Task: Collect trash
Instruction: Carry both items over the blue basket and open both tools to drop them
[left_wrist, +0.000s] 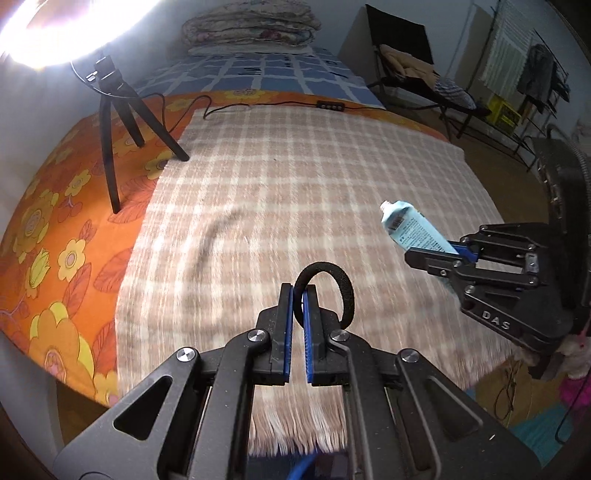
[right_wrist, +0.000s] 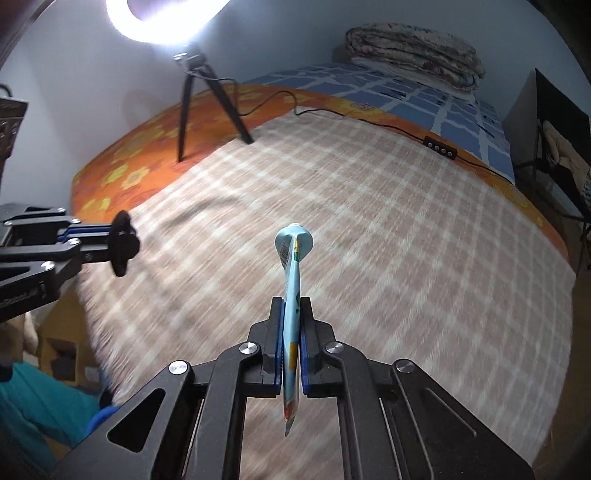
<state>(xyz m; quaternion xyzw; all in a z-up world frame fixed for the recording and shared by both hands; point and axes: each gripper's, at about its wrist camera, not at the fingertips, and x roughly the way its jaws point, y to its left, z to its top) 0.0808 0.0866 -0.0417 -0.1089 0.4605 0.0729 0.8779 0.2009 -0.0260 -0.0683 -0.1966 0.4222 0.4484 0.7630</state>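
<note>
Left hand-held gripper (left_wrist: 299, 295) clamps a black hair tie (left_wrist: 341, 291); right hand-held gripper (right_wrist: 291, 306) clamps a blue tube (right_wrist: 293, 266), both above the checked blanket (left_wrist: 295, 177) on the bed. Nearby: tripod (left_wrist: 118, 122) w/ ring light (glaring), cable, remote (left_wrist: 330, 105).

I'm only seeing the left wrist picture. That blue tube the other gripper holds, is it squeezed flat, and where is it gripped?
Observer: From the right wrist view, the blue tube is pressed flat between the right gripper pads, its crimped tail hanging out behind them.
Operator: What's on that tail end?
Observer: An orange patch shows there, hidden in your view.
Operator: Anything off to the left of the bed that I miss?
Observer: Yes, something teal sits low beside the plaid blanket, below the left gripper and its black hair tie.
</note>
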